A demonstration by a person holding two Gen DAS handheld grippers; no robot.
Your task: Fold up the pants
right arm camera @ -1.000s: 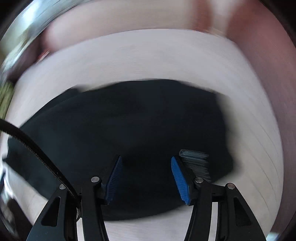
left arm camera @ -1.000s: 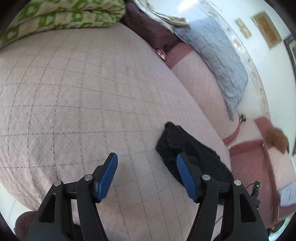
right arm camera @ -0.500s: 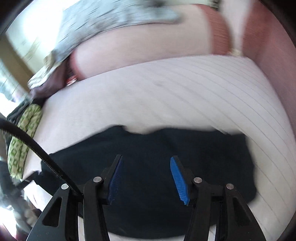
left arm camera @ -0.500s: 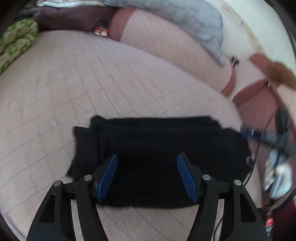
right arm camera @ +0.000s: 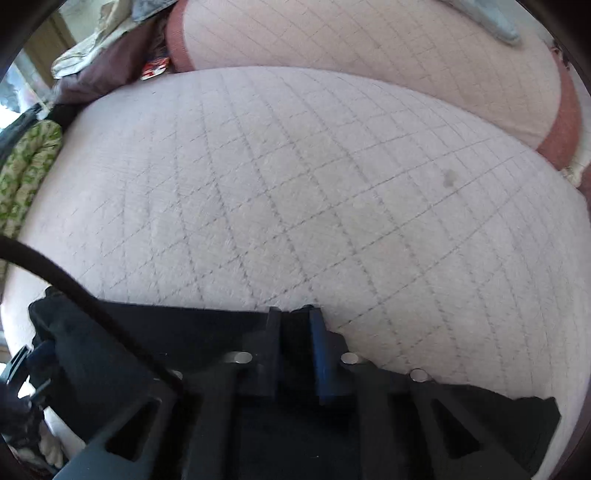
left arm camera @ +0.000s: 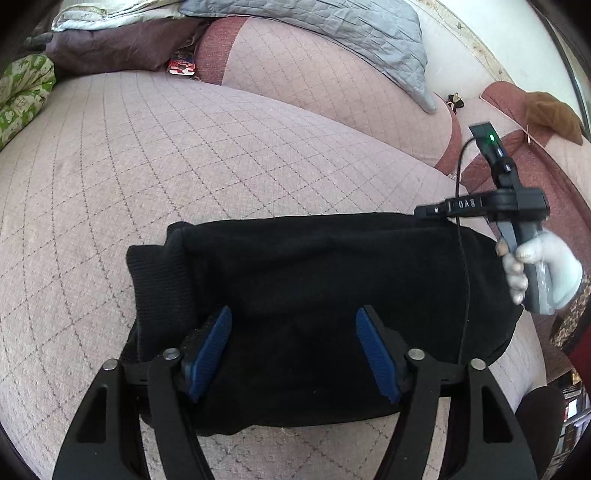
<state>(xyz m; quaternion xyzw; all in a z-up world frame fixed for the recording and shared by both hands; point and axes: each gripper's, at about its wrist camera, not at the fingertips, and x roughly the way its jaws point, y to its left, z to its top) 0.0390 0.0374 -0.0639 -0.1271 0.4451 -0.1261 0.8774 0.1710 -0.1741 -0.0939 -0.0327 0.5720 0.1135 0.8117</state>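
The black pants [left arm camera: 325, 280] lie folded in a thick rectangle on the pink quilted cushion [left arm camera: 184, 155], with the ribbed cuffs sticking out at the left. My left gripper [left arm camera: 293, 350] is open and hovers over the near half of the pants. My right gripper [right arm camera: 293, 321] is shut at the far edge of the pants [right arm camera: 184, 332], pinching the black cloth. In the left wrist view the right gripper [left arm camera: 424, 212] shows at the pants' far right corner, held by a gloved hand [left arm camera: 539, 266].
A green patterned blanket [left arm camera: 22, 88] lies at the far left. Dark purple and grey bedding [left arm camera: 332, 29] drape the sofa back. A small red packet [left arm camera: 181, 66] sits in the gap behind the cushion. A brown cloth [left arm camera: 550, 110] lies on the right armrest.
My left gripper swung over the pants and settled closer above them. My right gripper dropped to the far edge of the pants and went from open to shut on the cloth.
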